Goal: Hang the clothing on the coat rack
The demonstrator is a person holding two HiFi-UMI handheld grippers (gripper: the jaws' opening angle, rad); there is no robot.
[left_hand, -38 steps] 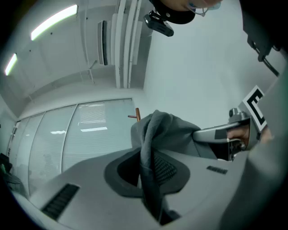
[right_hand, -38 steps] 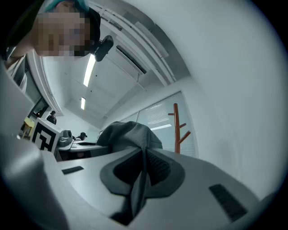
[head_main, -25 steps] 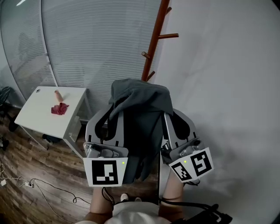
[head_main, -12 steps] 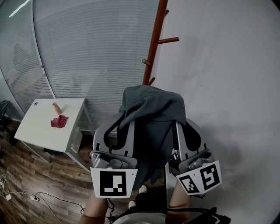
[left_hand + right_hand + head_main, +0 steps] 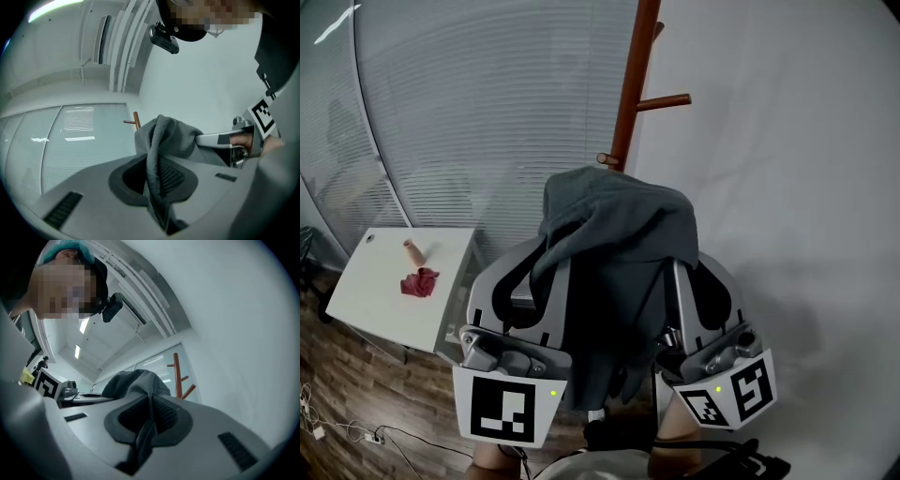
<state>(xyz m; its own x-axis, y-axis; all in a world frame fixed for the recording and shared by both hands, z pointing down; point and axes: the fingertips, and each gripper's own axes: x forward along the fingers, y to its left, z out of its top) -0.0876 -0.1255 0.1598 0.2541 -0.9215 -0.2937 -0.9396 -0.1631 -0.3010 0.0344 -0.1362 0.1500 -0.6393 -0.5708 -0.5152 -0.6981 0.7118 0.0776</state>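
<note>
A dark grey garment [image 5: 619, 253] hangs bunched between my two grippers, raised in front of a brown wooden coat rack [image 5: 635, 84] that stands against the white wall. My left gripper [image 5: 546, 267] is shut on the garment's left side, and the cloth [image 5: 157, 159] runs pinched between its jaws. The right gripper [image 5: 680, 272] is shut on the right side, with a fold of cloth [image 5: 147, 427] squeezed between its jaws. The rack's pole and pegs [image 5: 178, 376] rise just behind the garment. One peg [image 5: 666, 100] sticks out to the right above the cloth.
A white table [image 5: 370, 300] stands low at the left, with a red rag [image 5: 417, 281] and a small tan cylinder [image 5: 412, 251] on it. Slatted glass panels [image 5: 487, 112] fill the back. Cables [image 5: 328, 412] lie on the wooden floor.
Both grippers and the garment have risen and come nearer to the rack. The table has slid to the left and lower in the view.
</note>
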